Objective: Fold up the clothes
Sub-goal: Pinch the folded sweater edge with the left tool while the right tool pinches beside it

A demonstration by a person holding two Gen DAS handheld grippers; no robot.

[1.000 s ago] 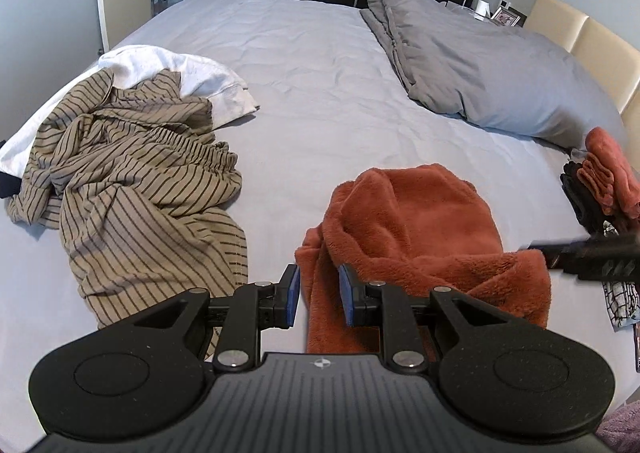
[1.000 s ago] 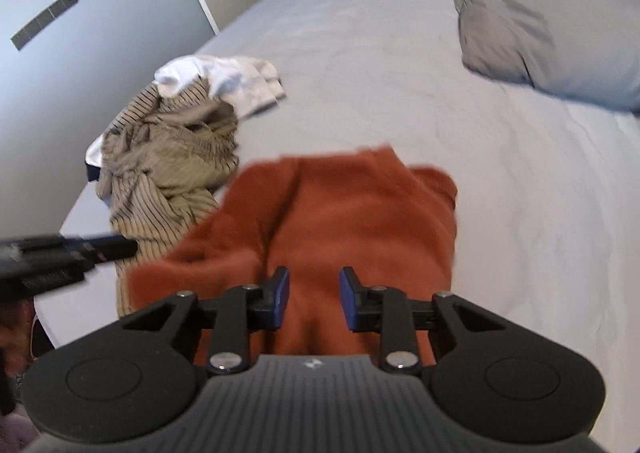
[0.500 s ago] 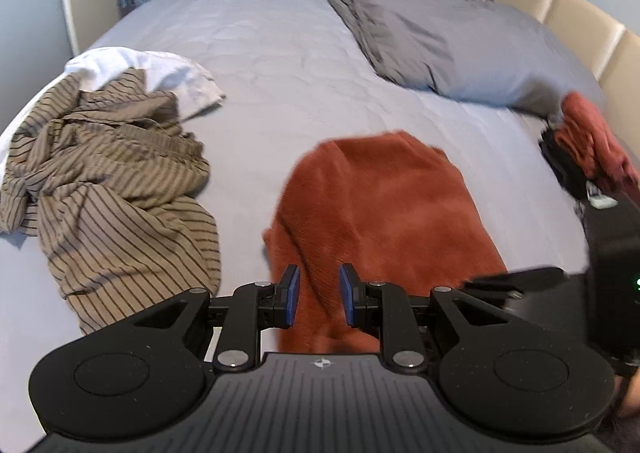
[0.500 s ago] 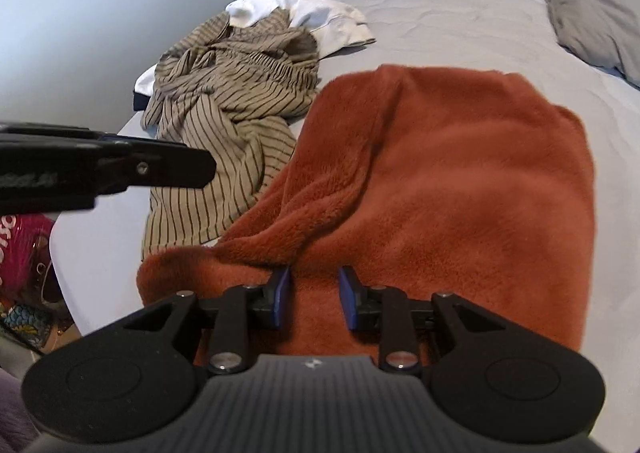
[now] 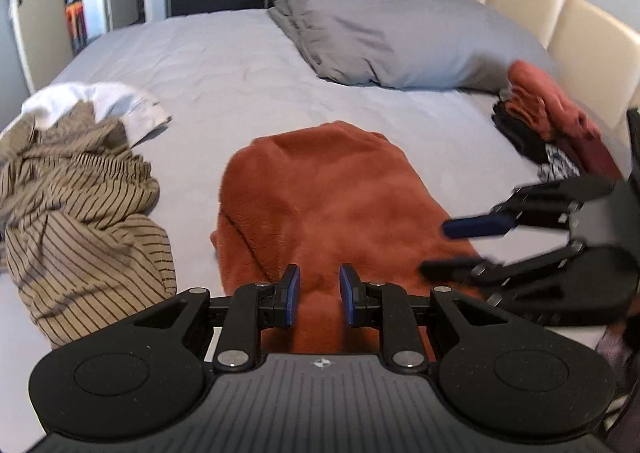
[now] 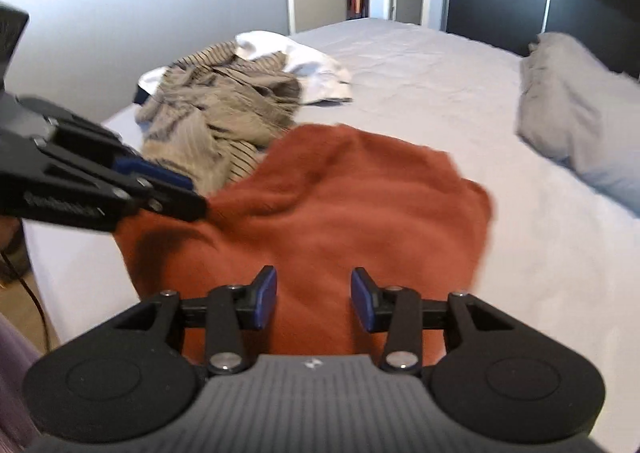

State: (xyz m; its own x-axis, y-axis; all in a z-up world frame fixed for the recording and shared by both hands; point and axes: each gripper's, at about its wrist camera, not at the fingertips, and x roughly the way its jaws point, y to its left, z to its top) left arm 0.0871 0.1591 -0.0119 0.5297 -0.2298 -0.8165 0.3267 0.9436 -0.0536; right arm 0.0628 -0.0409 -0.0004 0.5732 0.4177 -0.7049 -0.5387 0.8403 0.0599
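Note:
A rust fleece garment (image 5: 324, 197) lies spread on the grey bed (image 5: 224, 65), folded over at its left side; it also shows in the right wrist view (image 6: 344, 209). My left gripper (image 5: 319, 295) hovers over its near edge, jaws open and empty. My right gripper (image 6: 313, 303) is open wider, over the same near edge. Each gripper shows in the other's view: the right (image 5: 460, 249) and the left (image 6: 176, 193), just above the fleece.
A striped beige garment (image 5: 76, 213) and a white one (image 5: 112, 101) lie heaped at the left. Grey pillows (image 5: 400, 37) lie at the head. Folded clothes (image 5: 548, 125) are stacked by the cream headboard (image 5: 568, 25). The bed edge (image 6: 68, 253) is near.
The fleece has gone from bunched to laid out flat. Both grippers have let go and drawn back; the right one has opened wider.

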